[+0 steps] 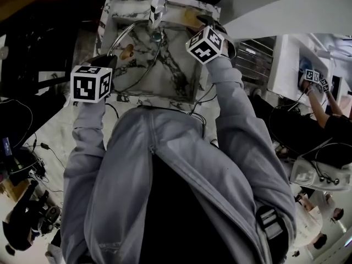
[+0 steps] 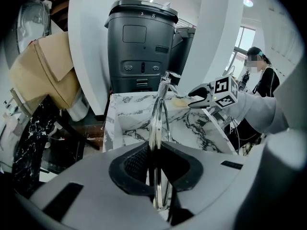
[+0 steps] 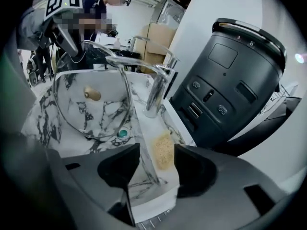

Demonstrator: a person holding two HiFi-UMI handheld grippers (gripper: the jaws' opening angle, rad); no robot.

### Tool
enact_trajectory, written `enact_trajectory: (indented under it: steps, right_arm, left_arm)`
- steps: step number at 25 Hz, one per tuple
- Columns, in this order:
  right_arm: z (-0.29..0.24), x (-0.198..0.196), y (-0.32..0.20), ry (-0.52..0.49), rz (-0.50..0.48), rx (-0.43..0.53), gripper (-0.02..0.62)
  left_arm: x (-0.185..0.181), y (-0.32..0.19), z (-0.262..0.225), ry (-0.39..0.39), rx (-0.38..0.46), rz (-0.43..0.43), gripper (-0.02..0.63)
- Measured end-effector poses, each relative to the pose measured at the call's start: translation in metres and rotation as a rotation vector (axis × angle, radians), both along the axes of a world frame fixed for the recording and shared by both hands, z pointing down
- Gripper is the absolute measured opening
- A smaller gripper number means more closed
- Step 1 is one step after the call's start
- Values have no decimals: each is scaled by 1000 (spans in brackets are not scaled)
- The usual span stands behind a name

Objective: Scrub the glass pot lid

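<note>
**Lid clamped, sponge not picked up yet**

Head view: the lid [image 1: 140,59] stood on edge in the sink [image 1: 176,81], toward its left side. The left gripper [image 1: 113,58] had it by the rim. The right gripper [image 1: 201,21] hung over the far right corner, next to the tap [image 1: 158,7].

Left gripper view: the jaws were nearly together and clamped tight on the lid's rim, seen edge-on. That's a pretty thin bite on glass.

Right gripper view: the jaws stood wide apart and held nothing. The sponge [image 3: 162,150] lay on the sink's far right rim, between them and just past them, and the pads didn't look to be touching it.

My worries from here:
- A sloppy close could catch only a corner of the sponge, or knock it off the rim into the sink.
- Once scrubbing pushes sideways, the lid could pivot or slip in that rim-only grip and bang the sink wall or the tap.
</note>
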State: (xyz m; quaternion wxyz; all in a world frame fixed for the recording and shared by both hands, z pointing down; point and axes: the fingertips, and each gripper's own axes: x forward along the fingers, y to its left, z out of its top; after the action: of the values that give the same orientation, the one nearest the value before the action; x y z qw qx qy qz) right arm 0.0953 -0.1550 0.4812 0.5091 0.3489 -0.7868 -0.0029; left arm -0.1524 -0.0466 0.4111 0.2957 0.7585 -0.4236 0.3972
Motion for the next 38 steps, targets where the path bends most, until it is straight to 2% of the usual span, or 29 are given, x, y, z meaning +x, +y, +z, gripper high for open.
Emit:
enact_trajectory:
  steps: [2, 9, 13, 17, 20, 23, 26, 27, 28, 33, 38]
  right_arm:
    - [-15, -12, 14, -27, -36, 26, 209]
    - [-60, -79, 62, -102, -281, 52, 207]
    - [-78, -105, 80, -145, -365, 82, 209]
    - [-85, -120, 86, -136, -419, 96, 209]
    - [-96, -134, 89, -133, -464, 121, 209]
    - [-92, -139, 99, -64, -545, 93, 209]
    - [-82, -135, 116, -21, -609, 14, 204]
    - [-80, -133, 121, -17, -622, -12, 176]
    - [-79, -130, 126, -15, -632, -28, 121]
    - [-81, -124, 143, 8, -698, -22, 75]
    - [-85, -130, 160, -10, -747, 1, 55]
  left_arm:
    - [3, 4, -1, -10, 5, 21, 46]
    - [20, 16, -4, -35, 17, 133, 46]
    - [25, 23, -5, -45, 29, 176, 46]
    - [29, 28, -7, -51, 29, 207, 48]
    - [43, 34, -8, -42, 34, 266, 48]
    - [60, 44, -7, -29, 49, 349, 49]
    - [72, 54, -7, -21, 61, 429, 51]
    - [75, 56, -7, -16, 64, 450, 52]
    - [77, 58, -8, -10, 63, 465, 54]
    - [81, 68, -12, 89, 26, 456, 82]
    - [70, 76, -24, 279, -37, 418, 124]
